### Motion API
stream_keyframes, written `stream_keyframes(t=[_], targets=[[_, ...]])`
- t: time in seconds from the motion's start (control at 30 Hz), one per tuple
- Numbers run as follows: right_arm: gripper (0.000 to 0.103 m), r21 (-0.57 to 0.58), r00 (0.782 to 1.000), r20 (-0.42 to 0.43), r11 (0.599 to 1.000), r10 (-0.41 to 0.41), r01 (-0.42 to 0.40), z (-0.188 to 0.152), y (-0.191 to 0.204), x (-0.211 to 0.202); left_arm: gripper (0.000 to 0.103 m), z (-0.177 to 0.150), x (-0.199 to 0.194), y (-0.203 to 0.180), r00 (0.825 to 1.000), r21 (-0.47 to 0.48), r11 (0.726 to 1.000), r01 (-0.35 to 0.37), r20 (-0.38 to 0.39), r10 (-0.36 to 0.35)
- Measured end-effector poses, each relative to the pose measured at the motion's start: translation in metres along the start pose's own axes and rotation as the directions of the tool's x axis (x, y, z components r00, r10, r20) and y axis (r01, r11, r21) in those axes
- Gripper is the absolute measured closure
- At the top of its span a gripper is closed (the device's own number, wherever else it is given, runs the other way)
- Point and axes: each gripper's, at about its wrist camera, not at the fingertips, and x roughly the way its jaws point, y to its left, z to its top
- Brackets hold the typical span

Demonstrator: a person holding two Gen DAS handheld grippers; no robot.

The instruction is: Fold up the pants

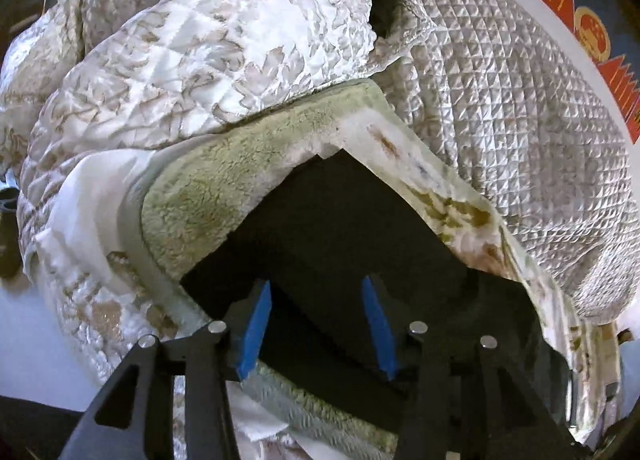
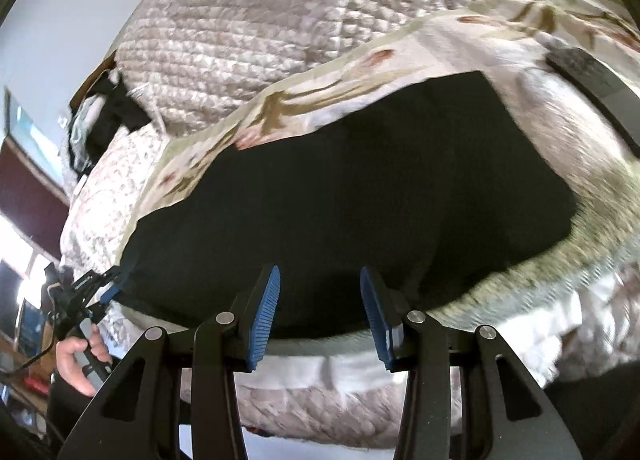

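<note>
Lying flat on the blanket (image 1: pixel 224 196), the black pants (image 1: pixel 320 228) spread beneath both released tools (image 1: pixel 316 324) (image 2: pixel 320 316).

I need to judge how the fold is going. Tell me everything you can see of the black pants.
The black pants look like a soft, matte, dark fabric, lying flat as a broad, roughly rectangular shape with fairly straight edges, apparently already folded. They rest on a floral blanket with a fuzzy greenish underside, on a bed with quilted covers. No waistband, pockets or seams can be made out. Both hand-held grippers hover over the near edge with jaws open, gripping nothing.
</note>
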Motion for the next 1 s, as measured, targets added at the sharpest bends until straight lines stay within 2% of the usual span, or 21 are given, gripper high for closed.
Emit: stream_keyframes(t=[0.03, 0.07, 0.13, 0.23, 0.37, 0.5, 0.6, 0.77, 0.87, 0.93, 1.0], targets=[[0.060, 0.021, 1.000, 0.000, 1.000, -0.013, 0.013, -0.001, -0.004, -0.002, 0.065, 0.000, 0.001, -0.001, 1.000, 0.011, 1.000, -0.014, 0.001, 0.014], [0.060, 0.045, 1.000, 0.001, 0.999, -0.027, 0.027, -0.002, -0.010, -0.003, 0.081, 0.000, 0.003, -0.004, 0.999, 0.024, 0.999, -0.032, -0.002, 0.032], [0.060, 0.086, 0.999, 0.005, 0.996, -0.036, 0.036, -0.002, -0.017, -0.005, 0.092, 0.001, 0.008, -0.004, 0.999, 0.030, 0.999, -0.045, -0.017, 0.046], [0.055, 0.137, 0.999, 0.018, 0.990, -0.038, 0.036, 0.001, -0.026, -0.008, 0.095, 0.002, 0.007, -0.003, 0.999, 0.034, 0.998, -0.051, -0.014, 0.051], [0.051, 0.177, 0.995, 0.038, 0.981, -0.091, 0.083, 0.004, -0.032, -0.016, 0.096, 0.002, 0.006, -0.003, 0.998, 0.037, 0.998, -0.054, -0.013, 0.055], [0.050, 0.208, 0.992, 0.045, 0.973, -0.114, 0.102, 0.006, -0.043, -0.017, 0.098, 0.003, 0.006, -0.002, 0.998, 0.043, 0.998, -0.053, -0.014, 0.054], [0.050, 0.255, 0.994, 0.068, 0.965, -0.087, 0.067, 0.009, -0.047, -0.018, 0.098, 0.004, 0.002, -0.002, 0.999, 0.047, 0.998, -0.045, -0.005, 0.045], [0.050, 0.287, 0.992, 0.058, 0.954, -0.108, 0.087, 0.007, -0.047, -0.023, 0.099, 0.008, -0.018, 0.001, 0.999, 0.053, 0.998, -0.024, 0.028, 0.023], [0.050, 0.307, 0.988, 0.087, 0.947, -0.126, 0.094, 0.008, -0.048, -0.035, 0.099, 0.007, -0.028, 0.007, 1.000, 0.030, 0.999, -0.015, 0.027, 0.014], [0.050, 0.296, 0.985, 0.111, 0.950, -0.132, 0.094, 0.012, -0.049, -0.040, 0.099, 0.004, -0.029, 0.008, 1.000, 0.046, 0.999, -0.021, 0.017, 0.021], [0.050, 0.301, 0.983, 0.099, 0.947, -0.152, 0.116, 0.016, -0.054, -0.034, 0.099, -0.001, -0.019, 0.010, 0.999, 0.061, 0.997, -0.051, -0.010, 0.052]])
